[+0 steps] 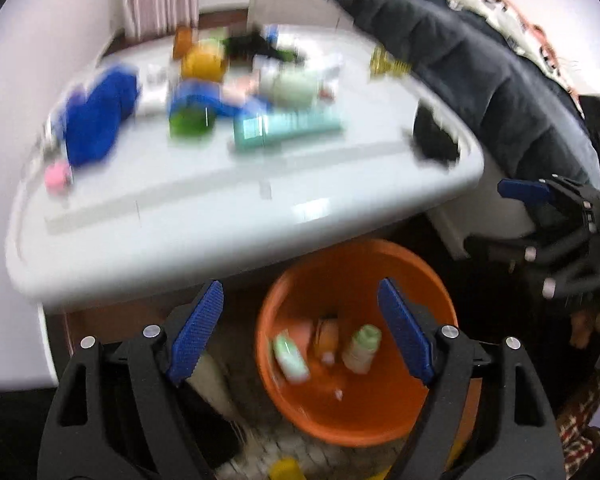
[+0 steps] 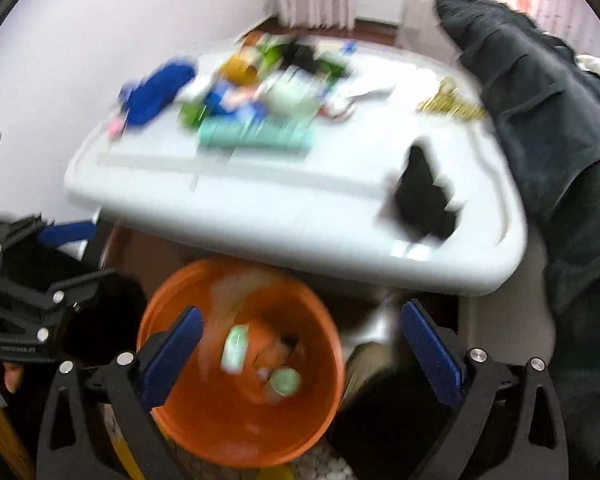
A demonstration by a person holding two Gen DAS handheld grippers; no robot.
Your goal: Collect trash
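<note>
Right wrist: both hand-held grippers, left (image 1: 300, 332) and right (image 2: 300, 356), gape empty over the bin (image 2: 204, 432); blur probably hides counter (image 2: 260, 216) litter, risking a mis-grab.

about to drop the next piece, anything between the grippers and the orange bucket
Nothing visible blocks it. The left gripper and right gripper both hang open directly over the orange bucket, whose mouth is uncovered with a few items already inside. The white table edge sits beyond the bucket, not over its near side.
</note>
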